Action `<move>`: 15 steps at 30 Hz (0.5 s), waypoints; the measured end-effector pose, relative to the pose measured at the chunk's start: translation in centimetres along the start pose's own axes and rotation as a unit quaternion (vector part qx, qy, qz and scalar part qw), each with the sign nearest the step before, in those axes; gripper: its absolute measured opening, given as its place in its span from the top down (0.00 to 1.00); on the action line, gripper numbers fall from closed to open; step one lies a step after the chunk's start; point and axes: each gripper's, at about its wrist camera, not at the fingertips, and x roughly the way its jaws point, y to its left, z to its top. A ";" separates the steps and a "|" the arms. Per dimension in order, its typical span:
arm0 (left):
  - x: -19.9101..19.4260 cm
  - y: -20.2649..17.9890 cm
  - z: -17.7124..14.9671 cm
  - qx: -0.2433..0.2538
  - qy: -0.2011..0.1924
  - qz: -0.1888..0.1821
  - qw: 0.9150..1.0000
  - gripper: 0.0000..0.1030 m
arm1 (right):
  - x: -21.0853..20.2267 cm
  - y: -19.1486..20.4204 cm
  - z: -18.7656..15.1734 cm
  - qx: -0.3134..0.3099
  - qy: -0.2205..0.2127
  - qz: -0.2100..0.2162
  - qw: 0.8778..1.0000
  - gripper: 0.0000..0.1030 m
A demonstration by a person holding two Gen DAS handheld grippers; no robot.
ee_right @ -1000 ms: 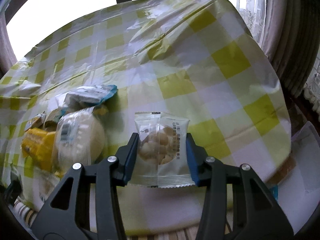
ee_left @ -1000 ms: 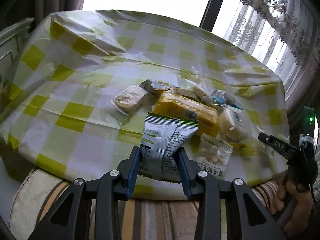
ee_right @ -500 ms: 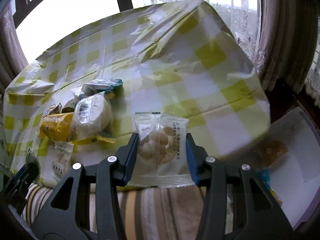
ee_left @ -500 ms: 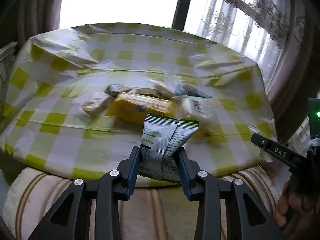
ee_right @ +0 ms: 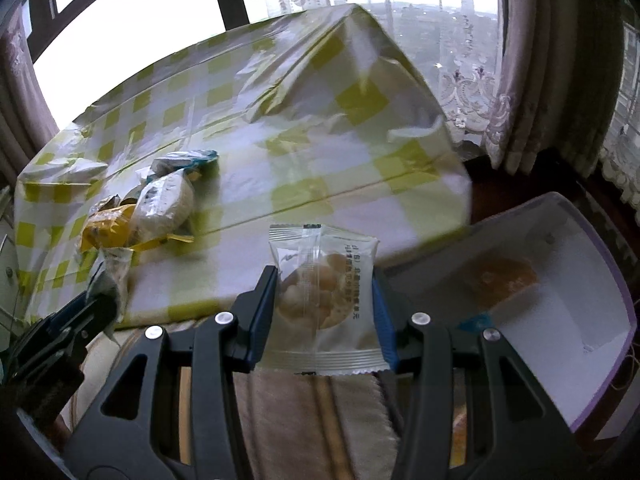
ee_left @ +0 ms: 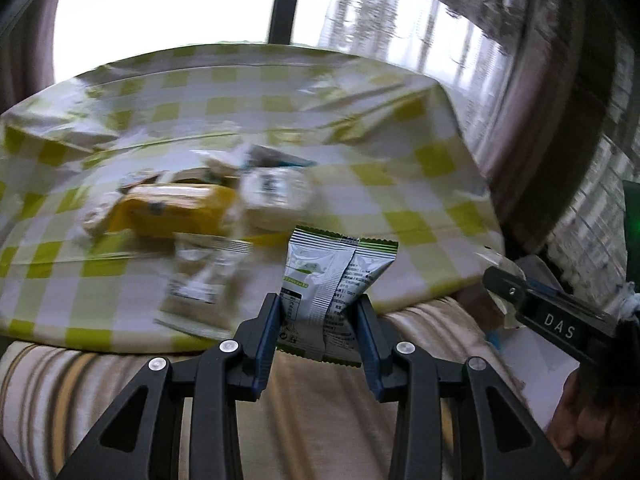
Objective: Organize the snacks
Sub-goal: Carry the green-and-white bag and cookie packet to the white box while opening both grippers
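My left gripper (ee_left: 319, 312) is shut on a silver and green snack packet (ee_left: 334, 280), held upright over the striped cushion just off the table's near edge. My right gripper (ee_right: 324, 292) is shut on a clear packet of small round biscuits (ee_right: 326, 292), held between the table's corner and a white box (ee_right: 560, 320) with a purple rim at the lower right. An orange snack (ee_right: 502, 280) lies in that box. More snacks stay in a pile on the table (ee_left: 180, 208), among them a yellow packet (ee_right: 105, 232) and a round white one (ee_right: 164, 206).
A yellow and white checked cloth covers the table (ee_right: 360, 100). A clear packet (ee_left: 204, 276) lies near its front edge. A striped cushion (ee_left: 320, 420) runs below the edge. The right gripper's body (ee_left: 560, 324) and a hand show at right. Curtains (ee_right: 540, 80) and windows stand behind.
Both grippers have pulled back from the table and swung right with their packets. The table now lies further off, and the white box has come into the right wrist view.
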 end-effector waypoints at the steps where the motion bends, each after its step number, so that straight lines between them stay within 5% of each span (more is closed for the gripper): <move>1: 0.1 -0.6 -0.1 0.004 0.002 -0.006 1.000 0.63 | -0.2 -0.4 -0.1 0.001 0.000 -0.002 1.000 0.53; 15: 1.3 -9.1 -0.6 0.072 0.027 -0.094 0.993 0.63 | -3.1 -9.0 -2.3 0.045 -0.001 -0.058 0.997 0.52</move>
